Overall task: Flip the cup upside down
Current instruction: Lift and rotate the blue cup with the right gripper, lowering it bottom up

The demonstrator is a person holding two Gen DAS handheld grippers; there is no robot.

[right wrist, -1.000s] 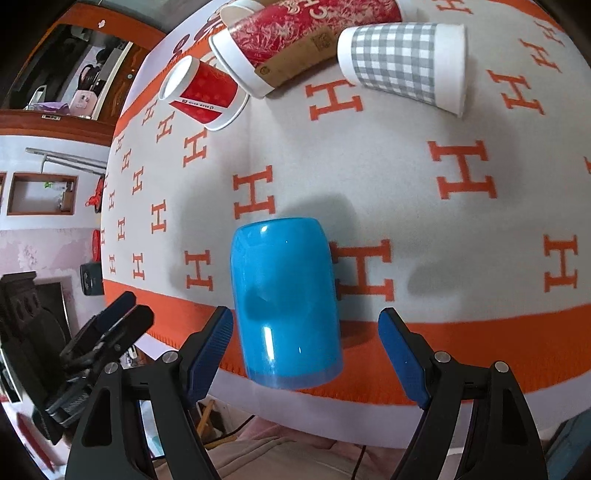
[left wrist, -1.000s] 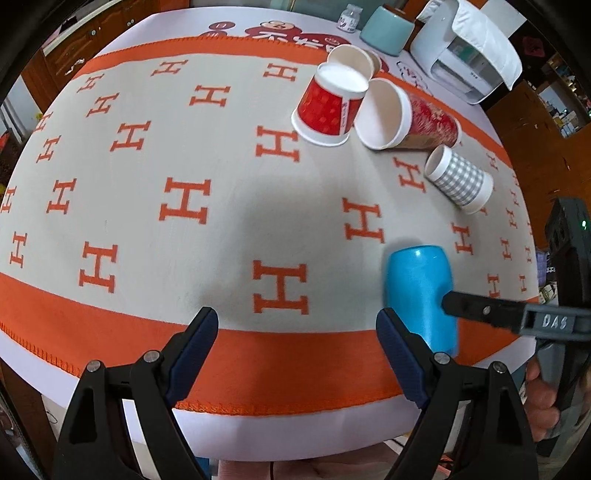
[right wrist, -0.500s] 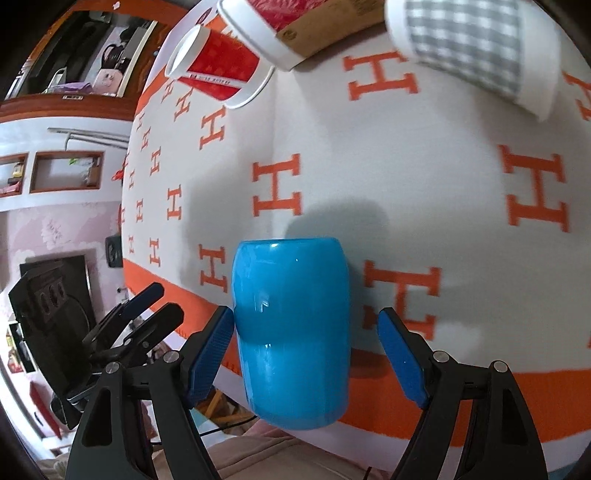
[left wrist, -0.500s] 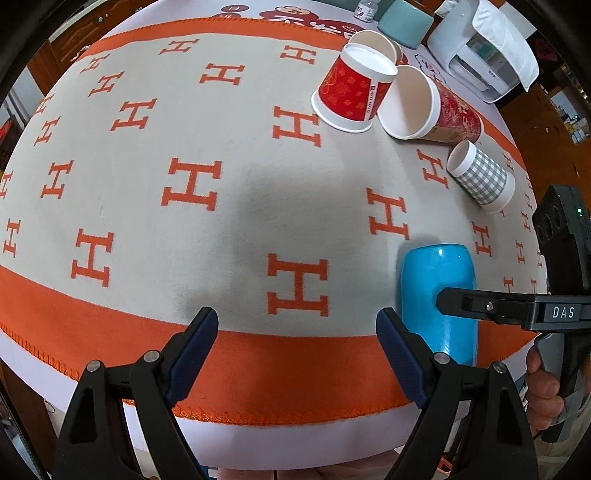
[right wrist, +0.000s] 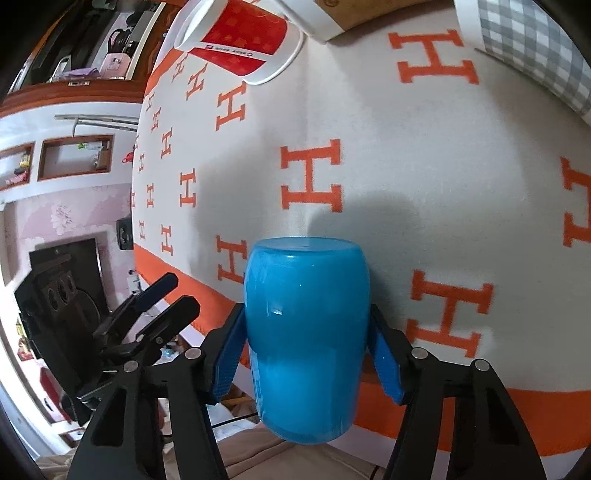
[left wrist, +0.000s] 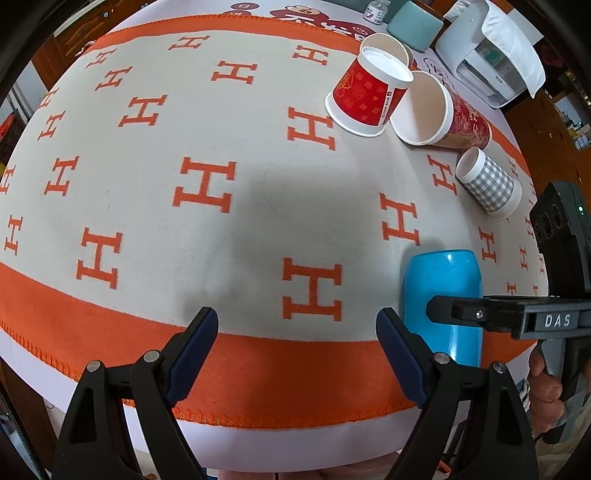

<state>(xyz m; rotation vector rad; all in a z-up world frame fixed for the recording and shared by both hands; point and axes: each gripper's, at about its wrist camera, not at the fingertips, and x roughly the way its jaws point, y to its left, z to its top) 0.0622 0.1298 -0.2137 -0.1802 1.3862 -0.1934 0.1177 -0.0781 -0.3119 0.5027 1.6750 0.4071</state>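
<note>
Right wrist view: the blue cup (right wrist: 306,339) fills the lower centre of the frame, lying on its side on the orange-and-cream cloth (right wrist: 424,184), closed end toward the top of the frame, open end toward the bottom over the cloth's orange border. The right gripper (right wrist: 306,362) straddles it, one blue pad (right wrist: 227,363) against the cup's left wall and the other against its right wall; the jaws look closed onto the cup, narrowed to its width. At the left edge of this frame the left gripper (right wrist: 147,314) shows from the side with its fingers spread.

Left wrist view: the left gripper (left wrist: 295,350) sits at the bottom centre, jaws wide apart with nothing between them, only cloth (left wrist: 221,221) beyond. The cup (left wrist: 443,295) lies at lower right, and the right gripper's black finger (left wrist: 461,312) crosses in front of its side. A hand (left wrist: 546,395) holds that tool at the lower right edge.

At upper right of this frame a red paper cup (left wrist: 365,99) stands mouth down and tilted, touching a large red-patterned cup (left wrist: 439,114) lying on its side with its white mouth facing the camera. Just below them a grey checked cup (left wrist: 489,184) stands mouth down. A white appliance (left wrist: 491,55) and a teal box (left wrist: 415,24) stand beyond the cloth along the top edge.
</note>
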